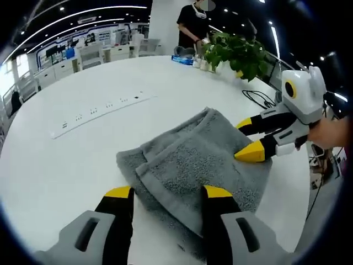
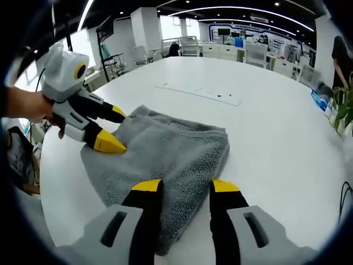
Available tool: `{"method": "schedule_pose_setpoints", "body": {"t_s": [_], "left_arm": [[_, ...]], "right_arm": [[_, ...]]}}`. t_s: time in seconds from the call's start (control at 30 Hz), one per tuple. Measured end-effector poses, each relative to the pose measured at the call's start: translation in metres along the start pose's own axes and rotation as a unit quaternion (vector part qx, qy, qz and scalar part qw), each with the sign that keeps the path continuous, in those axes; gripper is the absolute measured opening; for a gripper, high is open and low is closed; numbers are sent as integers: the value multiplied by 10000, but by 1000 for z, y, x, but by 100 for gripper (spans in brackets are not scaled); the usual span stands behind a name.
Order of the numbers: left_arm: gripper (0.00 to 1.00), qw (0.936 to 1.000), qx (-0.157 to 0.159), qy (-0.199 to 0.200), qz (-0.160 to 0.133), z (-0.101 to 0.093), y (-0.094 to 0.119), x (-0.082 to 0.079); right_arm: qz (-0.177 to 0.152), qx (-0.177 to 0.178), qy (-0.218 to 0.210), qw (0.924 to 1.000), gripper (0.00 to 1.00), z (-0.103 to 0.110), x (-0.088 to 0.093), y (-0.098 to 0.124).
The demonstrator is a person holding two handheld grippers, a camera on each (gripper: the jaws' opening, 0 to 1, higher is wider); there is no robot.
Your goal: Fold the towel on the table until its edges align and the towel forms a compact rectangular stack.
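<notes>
A grey towel (image 1: 193, 165) is lying folded and rumpled on the white table (image 1: 66, 165). In the left gripper view, the power strip (image 1: 102, 112) is lying beyond the towel's far-left side. The left gripper (image 1: 168, 191) is hovering at the towel's near edge, jaws apart, gripping nothing. The right gripper (image 1: 249, 138) is reaching in over the towel's right side, its yellow tips spread and touching the cloth. A potted plant (image 1: 237, 52) is standing well beyond the towel, beside a person (image 1: 193, 22).
</notes>
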State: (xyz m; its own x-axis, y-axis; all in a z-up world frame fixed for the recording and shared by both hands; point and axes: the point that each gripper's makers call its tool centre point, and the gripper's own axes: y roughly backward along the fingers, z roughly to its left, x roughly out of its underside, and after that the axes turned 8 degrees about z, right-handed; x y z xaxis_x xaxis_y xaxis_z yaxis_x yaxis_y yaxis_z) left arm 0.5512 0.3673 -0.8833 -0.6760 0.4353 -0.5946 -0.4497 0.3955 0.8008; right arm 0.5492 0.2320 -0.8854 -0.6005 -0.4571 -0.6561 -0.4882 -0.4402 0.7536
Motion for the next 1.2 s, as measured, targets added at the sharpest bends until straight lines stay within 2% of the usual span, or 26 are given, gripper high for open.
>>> {"method": "schedule_pose_setpoints", "body": {"t_s": [0.03, 0.1, 0.13, 0.2, 0.33, 0.5, 0.67, 0.9, 1.03, 1.17, 1.2], "left_arm": [[51, 10000, -21, 3, -16, 1, 3, 0], [52, 9999, -45, 74, -108, 3, 10, -3], [52, 9998, -52, 100, -158, 3, 13, -5], [53, 9994, -74, 114, -308, 2, 22, -10], [56, 9991, -119, -20, -417, -3, 37, -13], [62, 9978, -253, -344, -514, -9, 56, -13], [70, 9955, -370, -675, -560, -16, 71, -10], [84, 9928, -510, -820, -706, -28, 95, -4], [87, 9928, -546, -889, -589, -33, 103, 4], [92, 9921, -638, -847, -674, -37, 114, 8], [93, 9920, -657, -824, -692, -38, 116, 9]], "right_arm": [[-63, 78, 133, 9999, 33, -2, -2, 4], [-181, 33, 20, 9998, 35, 1, -4, 14], [-344, -34, -108, 9993, 37, 3, -8, 19], [-434, -71, -143, 9989, 43, 5, -10, 25], [-581, -152, 42, 9982, 60, 17, -14, 37], [-680, -210, 282, 9971, 66, 30, -20, 49], [-769, -245, 419, 9959, 74, 40, -23, 59], [-865, -178, 645, 9940, 84, 49, -22, 75], [-918, -183, 620, 9937, 89, 54, -21, 82], [-1058, -218, 535, 9927, 99, 59, -21, 92], [-1076, -229, 543, 9924, 99, 60, -21, 94]]}}
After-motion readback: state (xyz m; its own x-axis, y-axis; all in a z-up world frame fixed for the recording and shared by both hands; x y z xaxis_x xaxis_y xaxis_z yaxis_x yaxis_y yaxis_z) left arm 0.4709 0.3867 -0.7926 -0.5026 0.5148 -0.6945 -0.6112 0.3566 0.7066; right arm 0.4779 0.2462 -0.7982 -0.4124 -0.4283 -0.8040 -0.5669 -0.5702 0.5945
